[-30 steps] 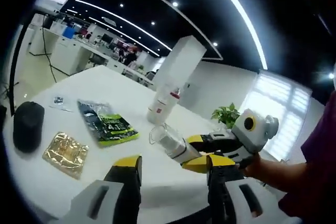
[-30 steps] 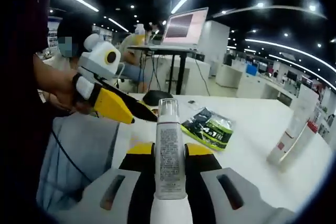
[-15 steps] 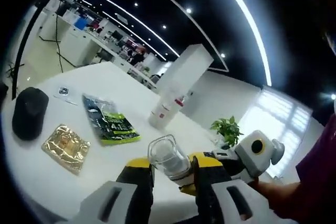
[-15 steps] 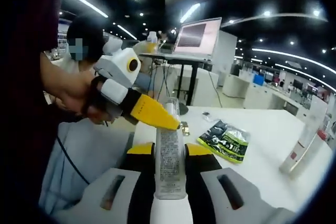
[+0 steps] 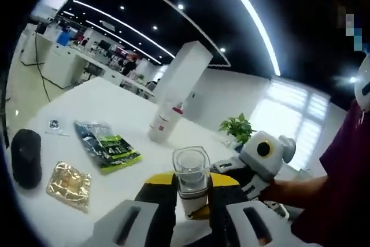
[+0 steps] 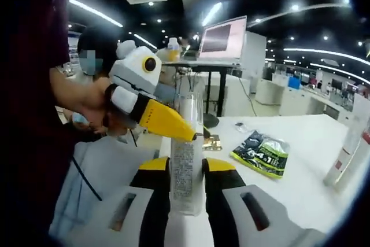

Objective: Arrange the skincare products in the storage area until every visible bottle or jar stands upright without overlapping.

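Observation:
A slim bottle (image 6: 184,172) with a printed label and a clear square cap (image 5: 191,169) is held in the air between both grippers. My right gripper (image 6: 185,169) is shut on the bottle's body. My left gripper (image 5: 192,182) is shut on the cap end, its yellow jaws pressing both sides. In the right gripper view the left gripper (image 6: 184,132) comes in from the left, its yellow jaw against the cap. In the left gripper view the right gripper (image 5: 226,170) comes in from the right. A white tube with a red cap (image 5: 161,125) stands beside a tall white box (image 5: 181,76) on the white table (image 5: 124,108).
A green-and-black sachet (image 5: 106,145), a gold sachet (image 5: 69,184), a black mouse (image 5: 26,158) and a small packet (image 5: 53,124) lie on the table. The right gripper view has the tube (image 6: 349,153), the green sachet (image 6: 263,153) and a laptop on a stand (image 6: 223,36).
My left gripper has closed in from open and now grips the bottle's cap. The right gripper has kept its hold on the bottle's body, raising it slightly.

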### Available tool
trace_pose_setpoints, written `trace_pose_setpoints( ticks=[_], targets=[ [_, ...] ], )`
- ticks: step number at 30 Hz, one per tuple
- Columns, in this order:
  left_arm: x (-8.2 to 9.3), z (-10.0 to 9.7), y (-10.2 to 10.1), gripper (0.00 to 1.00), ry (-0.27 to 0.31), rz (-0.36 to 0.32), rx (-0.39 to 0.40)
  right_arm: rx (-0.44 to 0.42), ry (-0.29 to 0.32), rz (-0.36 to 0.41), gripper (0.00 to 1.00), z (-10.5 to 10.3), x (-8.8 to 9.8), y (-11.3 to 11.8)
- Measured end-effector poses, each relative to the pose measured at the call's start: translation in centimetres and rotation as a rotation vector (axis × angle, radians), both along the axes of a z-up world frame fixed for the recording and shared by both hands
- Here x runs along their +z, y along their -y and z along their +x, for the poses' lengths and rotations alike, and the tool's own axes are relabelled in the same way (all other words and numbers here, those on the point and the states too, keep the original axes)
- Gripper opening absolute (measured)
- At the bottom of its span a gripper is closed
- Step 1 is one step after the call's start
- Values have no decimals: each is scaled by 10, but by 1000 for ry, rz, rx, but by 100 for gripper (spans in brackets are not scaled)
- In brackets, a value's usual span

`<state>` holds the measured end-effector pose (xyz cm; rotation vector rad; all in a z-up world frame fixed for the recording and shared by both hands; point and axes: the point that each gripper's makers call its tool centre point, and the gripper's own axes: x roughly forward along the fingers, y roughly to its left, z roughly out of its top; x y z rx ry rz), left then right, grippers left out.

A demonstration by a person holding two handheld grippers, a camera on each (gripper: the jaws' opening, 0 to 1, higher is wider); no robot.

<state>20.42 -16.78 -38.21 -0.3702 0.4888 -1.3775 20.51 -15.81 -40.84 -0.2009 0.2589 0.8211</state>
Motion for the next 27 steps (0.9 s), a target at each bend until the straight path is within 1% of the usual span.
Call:
trace_pose_setpoints(
  ticks=[1, 2, 3, 4, 5, 6, 7, 8, 9, 10, 11, 12, 13, 14, 16, 17, 18, 20, 21, 23, 24, 25, 26, 27],
  targets=[
    [1, -3, 1, 19, 27, 8, -30, 17, -16, 14, 21, -2, -1, 0],
    [2, -4, 1, 19, 36, 8, -41, 21, -18, 14, 21, -3, -1, 0],
    [3, -8, 2, 19, 52, 10, -73, 45, -17, 21, 22, -5, 0, -1],
    [5, -13, 3, 19, 77, 9, -119, 69, -30, 28, 24, -8, 0, -3],
    [5, -16, 3, 19, 90, 15, -138, 78, -37, 31, 26, -10, 1, -3],
    [6, -20, 3, 19, 100, 13, -167, 107, -54, 42, 27, -14, 1, -5],
    [8, -27, 3, 19, 129, 7, -219, 145, -88, 62, 28, -20, 0, -8],
    [9, -31, 2, 19, 143, 10, -247, 165, -114, 83, 29, -23, 1, -10],
    [10, -35, 2, 19, 167, 15, -271, 195, -157, 109, 29, -28, 0, -11],
    [9, -40, 1, 19, 208, 28, -305, 222, -175, 111, 29, -32, -1, -11],
    [8, -43, 0, 19, 224, 39, -327, 234, -178, 113, 28, -34, 0, -11],
    [8, -47, 0, 19, 233, 41, -352, 269, -188, 111, 27, -39, -1, -12],
    [8, -51, -1, 19, 236, 48, -377, 280, -201, 116, 27, -42, 0, -13],
    [7, -52, -1, 19, 233, 52, -383, 288, -207, 117, 26, -44, 0, -13],
    [5, -60, -4, 19, 256, 52, -447, 331, -239, 134, 27, -51, -1, -16],
    [7, -65, -5, 19, 243, 39, -476, 350, -266, 148, 27, -56, -1, -18],
    [5, -67, -6, 19, 232, 43, -493, 367, -280, 152, 25, -59, -2, -20],
    [4, -68, -7, 19, 241, 48, -512, 412, -291, 144, 19, -68, -3, -27],
    [3, -71, -9, 19, 230, 50, -534, 393, -298, 136, 19, -67, -5, -27],
    [2, -69, -9, 20, 235, 47, -525, 389, -271, 129, 19, -66, -4, -28],
    [4, -62, -8, 20, 247, 37, -490, 350, -248, 128, 19, -59, -2, -26],
    [5, -58, -7, 20, 240, 35, -464, 323, -233, 129, 18, -54, -1, -24],
    [5, -50, -6, 20, 208, 34, -413, 284, -203, 116, 18, -47, 0, -21],
    [5, -45, -4, 20, 213, 33, -382, 249, -190, 110, 18, -42, 0, -19]
  ],
)
